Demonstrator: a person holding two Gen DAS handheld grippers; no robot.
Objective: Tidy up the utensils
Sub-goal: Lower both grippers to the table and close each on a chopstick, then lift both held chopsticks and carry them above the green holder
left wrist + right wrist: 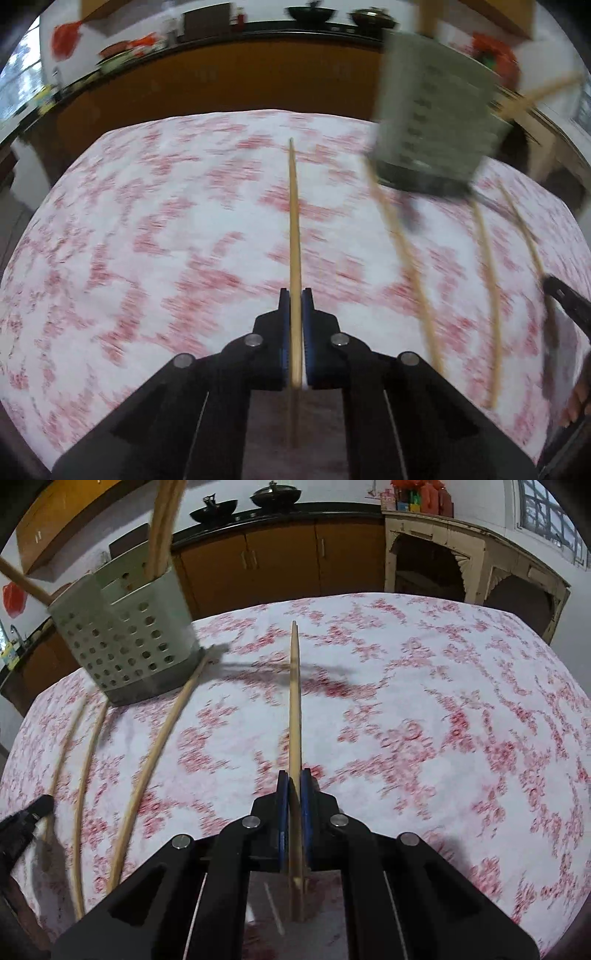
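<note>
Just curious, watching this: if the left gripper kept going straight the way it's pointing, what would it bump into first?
Probably the tablecloth. The left gripper, shut on a chopstick, tilts down at bare cloth; the perforated holder and loose chopsticks lie off to its right. Depth is unclear.

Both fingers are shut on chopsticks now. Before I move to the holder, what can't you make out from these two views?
- Left wrist view: utensil holder smeared by motion blur; its top cut off by the upper edge.
- Right wrist view: how many chopsticks stand in the holder; stems blurred, cut by the edge.
- Right gripper: one held chopstick or two, fingers hide that.
- Left chopstick: touching cloth or lifted, unclear.
</note>
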